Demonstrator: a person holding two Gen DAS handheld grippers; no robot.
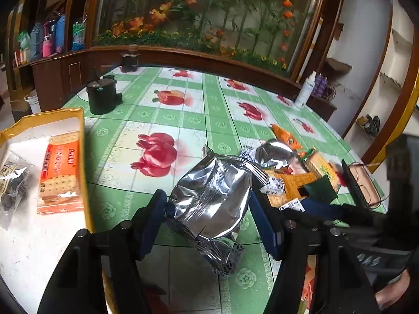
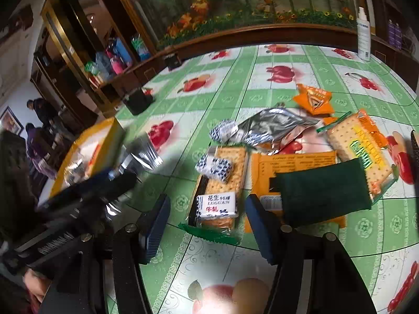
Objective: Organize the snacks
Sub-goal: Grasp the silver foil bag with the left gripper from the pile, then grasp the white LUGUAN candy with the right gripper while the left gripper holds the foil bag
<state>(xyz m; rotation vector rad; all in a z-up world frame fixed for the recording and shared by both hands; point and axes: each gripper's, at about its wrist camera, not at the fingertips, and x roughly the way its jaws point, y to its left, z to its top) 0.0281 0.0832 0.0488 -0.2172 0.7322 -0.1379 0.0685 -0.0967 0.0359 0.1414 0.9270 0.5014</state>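
Note:
My left gripper (image 1: pixel 209 204) is shut on a crinkled silver foil packet (image 1: pixel 212 196), one pad on each side, and the packet's lower end hangs free. To its left stands a yellow-rimmed box (image 1: pixel 81 157) holding an orange cracker pack (image 1: pixel 59 172) and a dark snack bag (image 1: pixel 13 183). My right gripper (image 2: pixel 208 209) is open, with its fingers on either side of a clear cracker pack (image 2: pixel 225 183) that lies flat with a white labelled sweet (image 2: pixel 217 204) on it. The left gripper and its foil packet (image 2: pixel 141 154) show blurred at that view's left, by the yellow box (image 2: pixel 110 136).
On the green fruit-print tablecloth (image 2: pixel 235 96) lie a second foil packet (image 2: pixel 272 128), an orange triangular snack (image 2: pixel 314 99), a green-labelled cracker pack (image 2: pixel 358 149), a flat orange packet (image 2: pixel 293 164) and a dark green piece (image 2: pixel 324 191). A black cup (image 1: pixel 102 96) and a white bottle (image 2: pixel 364 34) stand further back.

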